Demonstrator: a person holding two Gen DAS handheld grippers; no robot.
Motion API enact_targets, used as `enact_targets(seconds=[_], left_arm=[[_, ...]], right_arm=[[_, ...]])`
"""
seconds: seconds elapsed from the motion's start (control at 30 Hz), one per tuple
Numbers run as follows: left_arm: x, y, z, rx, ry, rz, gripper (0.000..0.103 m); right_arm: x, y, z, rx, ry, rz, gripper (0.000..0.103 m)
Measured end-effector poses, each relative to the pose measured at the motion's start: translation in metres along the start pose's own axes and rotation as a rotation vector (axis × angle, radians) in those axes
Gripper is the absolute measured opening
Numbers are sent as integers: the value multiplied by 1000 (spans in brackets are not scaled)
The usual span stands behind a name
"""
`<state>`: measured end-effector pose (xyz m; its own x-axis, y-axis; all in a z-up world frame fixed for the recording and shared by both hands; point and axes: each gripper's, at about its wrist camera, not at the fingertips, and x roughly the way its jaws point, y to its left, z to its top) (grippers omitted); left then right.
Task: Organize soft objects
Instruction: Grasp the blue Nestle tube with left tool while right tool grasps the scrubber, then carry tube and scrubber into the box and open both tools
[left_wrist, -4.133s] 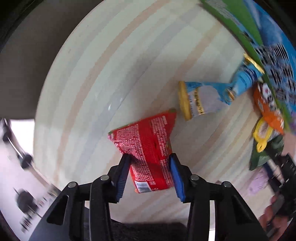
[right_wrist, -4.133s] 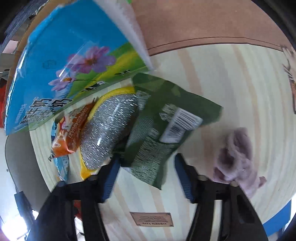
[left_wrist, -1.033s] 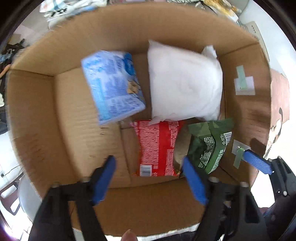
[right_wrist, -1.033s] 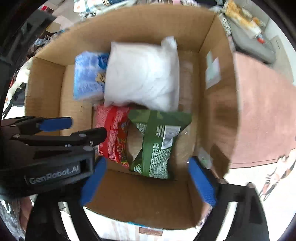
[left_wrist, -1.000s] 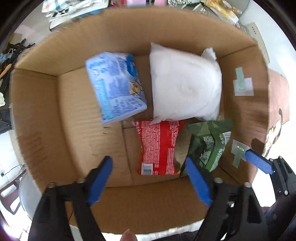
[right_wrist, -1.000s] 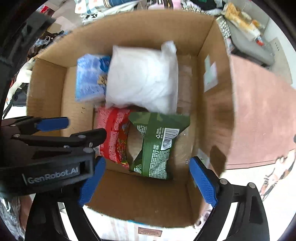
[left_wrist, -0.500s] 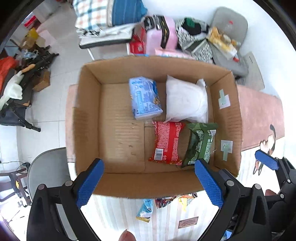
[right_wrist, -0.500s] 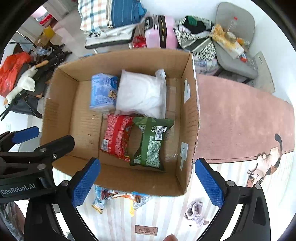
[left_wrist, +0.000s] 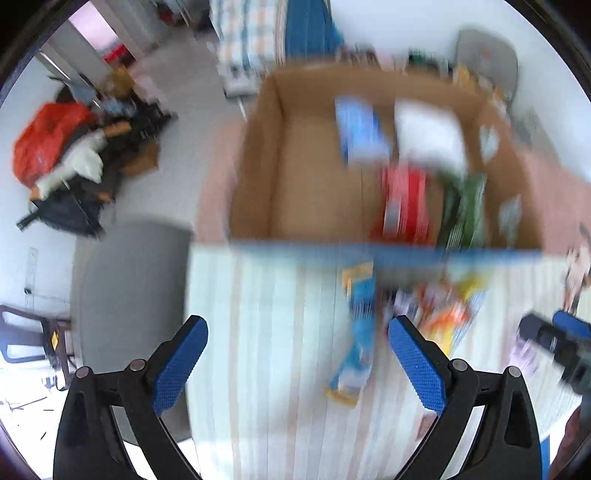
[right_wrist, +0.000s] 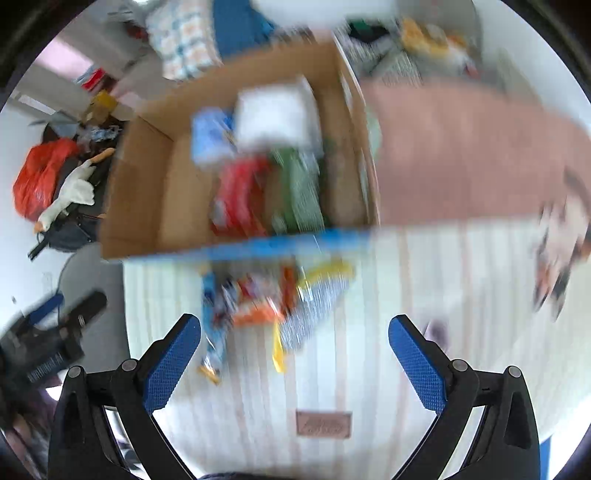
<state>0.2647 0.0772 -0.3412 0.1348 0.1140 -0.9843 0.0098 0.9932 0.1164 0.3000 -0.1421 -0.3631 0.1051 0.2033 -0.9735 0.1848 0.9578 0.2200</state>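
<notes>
Both views are motion-blurred. The open cardboard box (left_wrist: 255, 173) stands beyond the table's far edge and holds a blue pack (left_wrist: 358, 129), a white pillow pack (left_wrist: 428, 136), a red packet (left_wrist: 404, 199) and a green packet (left_wrist: 469, 210); it also shows in the right wrist view (right_wrist: 147, 192). A blue tube-like pack (left_wrist: 356, 336) and a heap of colourful packets (right_wrist: 280, 302) lie on the striped table. My left gripper (left_wrist: 297, 363) is open and empty above the table. My right gripper (right_wrist: 295, 360) is open and empty above the heap.
The striped table (right_wrist: 332, 387) has a blue far edge (right_wrist: 258, 247) and a small brown label (right_wrist: 323, 424). A pink rug (right_wrist: 461, 155) lies right of the box. A grey chair (left_wrist: 129, 295) stands left of the table, and clutter with a red bag (left_wrist: 48, 140) lies on the floor.
Both grippers have pulled back from over the box toward the table and tilted down. The red and green packets, held earlier, stay in the box. Both jaws remain wide open.
</notes>
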Motion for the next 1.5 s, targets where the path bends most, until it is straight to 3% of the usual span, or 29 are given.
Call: enact_targets(seconds=[0.03, 0.07, 0.1, 0.13, 0.37, 0.4, 0.47, 0.87, 0.93, 1.0, 1.03, 1.07, 1.2, 1.23, 1.33, 1.5], left_arm=[[16, -2, -6, 2, 38, -6, 90], [35, -4, -13, 4, 81, -1, 66], [48, -8, -18, 8, 111, -6, 56], [62, -11, -21, 10, 144, -20, 56], [106, -27, -17, 12, 214, -136, 59], [110, -28, -15, 13, 222, -140, 58], [117, -30, -10, 17, 239, -152, 59], [153, -67, 14, 96, 277, -144, 58], [155, -71, 15, 105, 262, -126, 49], [153, -76, 9, 117, 241, -124, 28], [152, -78, 4, 124, 244, -120, 24], [151, -78, 2, 126, 245, -115, 24], [150, -79, -19, 136, 247, -88, 23], [149, -78, -26, 133, 250, -88, 23], [150, -78, -42, 116, 260, -91, 21], [141, -76, -49, 64, 243, -118, 18]], right_arm=[[16, -7, -5, 30, 33, 9, 96], [34, -14, -9, 63, 60, 8, 85], [45, -18, -10, 83, 75, 2, 78], [60, -23, -12, 109, 93, -6, 73], [125, -25, -11, 182, 165, 28, 72], [128, -25, -11, 181, 162, 23, 67], [128, -25, -14, 171, 152, -8, 47], [116, -69, -70, 44, 283, -77, 46], [115, -70, -74, 32, 276, -93, 50], [111, -72, -77, 34, 262, -99, 58], [107, -71, -75, 44, 245, -96, 66], [102, -75, -77, 56, 233, -86, 70], [100, -80, -74, 109, 218, -70, 70], [102, -82, -73, 121, 215, -72, 70], [111, -80, -75, 130, 210, -93, 48], [107, -73, -84, 104, 197, -98, 44]])
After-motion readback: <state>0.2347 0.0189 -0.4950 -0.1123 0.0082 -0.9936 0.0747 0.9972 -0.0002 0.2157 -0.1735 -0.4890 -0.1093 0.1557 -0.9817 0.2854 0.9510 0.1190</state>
